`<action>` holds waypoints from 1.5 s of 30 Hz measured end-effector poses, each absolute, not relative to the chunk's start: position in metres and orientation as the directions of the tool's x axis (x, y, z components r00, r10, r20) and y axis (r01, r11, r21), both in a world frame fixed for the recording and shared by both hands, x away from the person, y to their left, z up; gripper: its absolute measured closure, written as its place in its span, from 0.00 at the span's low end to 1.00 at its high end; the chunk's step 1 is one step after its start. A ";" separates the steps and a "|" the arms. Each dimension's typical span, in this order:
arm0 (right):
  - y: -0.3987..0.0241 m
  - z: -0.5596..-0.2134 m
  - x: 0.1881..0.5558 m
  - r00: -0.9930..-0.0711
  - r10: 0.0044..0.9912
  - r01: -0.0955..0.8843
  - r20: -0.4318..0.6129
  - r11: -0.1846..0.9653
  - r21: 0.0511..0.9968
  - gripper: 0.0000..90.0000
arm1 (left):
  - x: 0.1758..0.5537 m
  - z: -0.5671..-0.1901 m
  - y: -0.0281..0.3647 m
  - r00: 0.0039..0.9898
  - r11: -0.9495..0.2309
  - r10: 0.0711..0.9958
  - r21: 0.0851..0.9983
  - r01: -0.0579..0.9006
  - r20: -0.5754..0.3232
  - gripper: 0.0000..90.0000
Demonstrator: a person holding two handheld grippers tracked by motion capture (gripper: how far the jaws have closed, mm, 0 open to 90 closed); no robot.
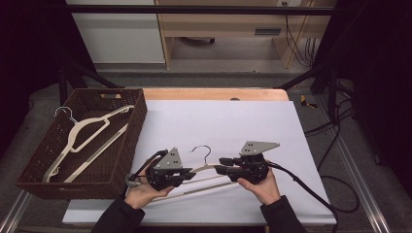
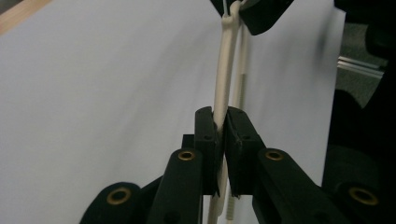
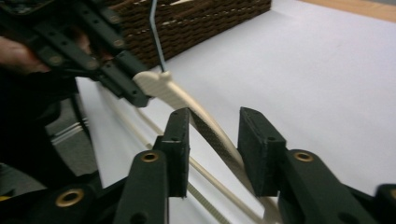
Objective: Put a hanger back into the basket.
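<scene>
A cream plastic hanger (image 1: 206, 168) with a metal hook (image 1: 204, 150) lies low over the white sheet between my two grippers. My left gripper (image 1: 192, 172) is shut on the hanger's left arm; in the left gripper view the pads (image 2: 205, 135) pinch the cream arm (image 2: 226, 70). My right gripper (image 1: 221, 165) faces it from the right. In the right gripper view my right gripper (image 3: 215, 135) stands open, with the hanger's other arm (image 3: 205, 126) running between its jaws, close to the left one. My left gripper (image 3: 126, 79) grips near the hook there.
A brown wicker basket (image 1: 138, 121) stands at the left of the table with another cream hanger (image 1: 85, 131) lying in it. The white sheet (image 1: 233, 121) covers the table beyond the grippers. Cables trail off the table's right side.
</scene>
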State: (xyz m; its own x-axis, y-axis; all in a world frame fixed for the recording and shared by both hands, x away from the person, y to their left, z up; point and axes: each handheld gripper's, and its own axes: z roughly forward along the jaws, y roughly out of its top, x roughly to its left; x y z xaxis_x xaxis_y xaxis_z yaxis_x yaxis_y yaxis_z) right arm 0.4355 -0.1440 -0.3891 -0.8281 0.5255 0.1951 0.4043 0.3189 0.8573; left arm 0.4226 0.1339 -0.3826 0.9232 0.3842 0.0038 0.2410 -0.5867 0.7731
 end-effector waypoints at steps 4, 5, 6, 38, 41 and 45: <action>-0.144 -0.389 0.434 -0.814 0.562 0.369 0.145 0.308 0.877 0.57 | 0.421 -0.383 0.135 0.907 -0.556 0.420 0.788 0.265 -0.009 0.96; -0.145 -0.389 0.433 -0.814 0.564 0.363 0.136 0.312 0.878 0.55 | 0.422 -0.383 0.137 0.898 -0.537 0.441 0.796 0.279 -0.018 0.96; -0.146 -0.388 0.432 -0.814 0.567 0.356 0.127 0.313 0.881 0.52 | 0.422 -0.382 0.139 0.892 -0.532 0.452 0.799 0.280 -0.012 0.96; -0.232 -0.379 0.426 -0.589 0.803 0.320 0.090 0.130 0.938 0.03 | 0.426 -0.305 0.235 0.778 -0.360 0.628 0.886 0.291 0.000 0.96; -0.234 -0.378 0.425 -0.587 0.805 0.318 0.086 0.131 0.939 0.03 | 0.427 -0.295 0.245 0.769 -0.357 0.639 0.888 0.289 0.006 0.96; -0.236 -0.377 0.424 -0.580 0.810 0.315 0.088 0.124 0.941 0.03 | 0.428 -0.277 0.262 0.766 -0.355 0.643 0.893 0.276 0.019 0.96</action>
